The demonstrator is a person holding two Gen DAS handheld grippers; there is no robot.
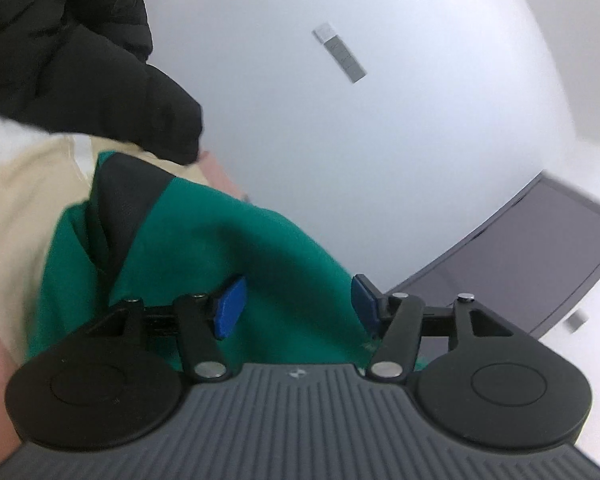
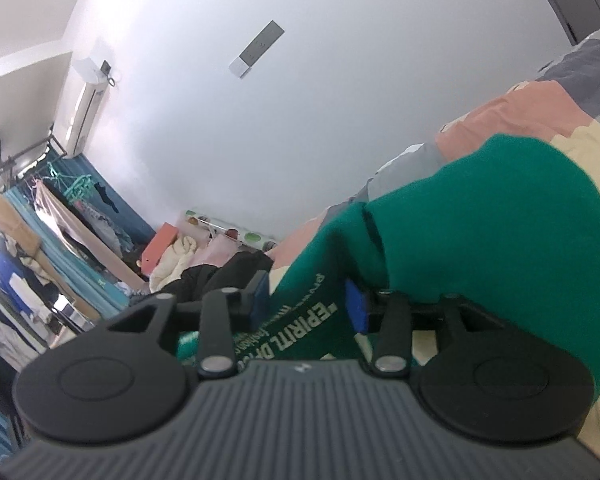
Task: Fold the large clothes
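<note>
the green garment (image 1: 220, 248) lies bunched on the bed (image 2: 540, 100), over its cream and pink patches. the left hand-held gripper (image 1: 298, 304) has its blue pads spread apart with green cloth between them, not pinched. the right hand-held gripper (image 2: 310, 304) is also parted, the printed part of the garment passing between its pads unclamped.

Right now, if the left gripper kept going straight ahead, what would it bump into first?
The green garment. It already lies between the left gripper's open blue fingers, bunched just ahead. Past it comes the white wall, though depth is hard to judge.
</note>
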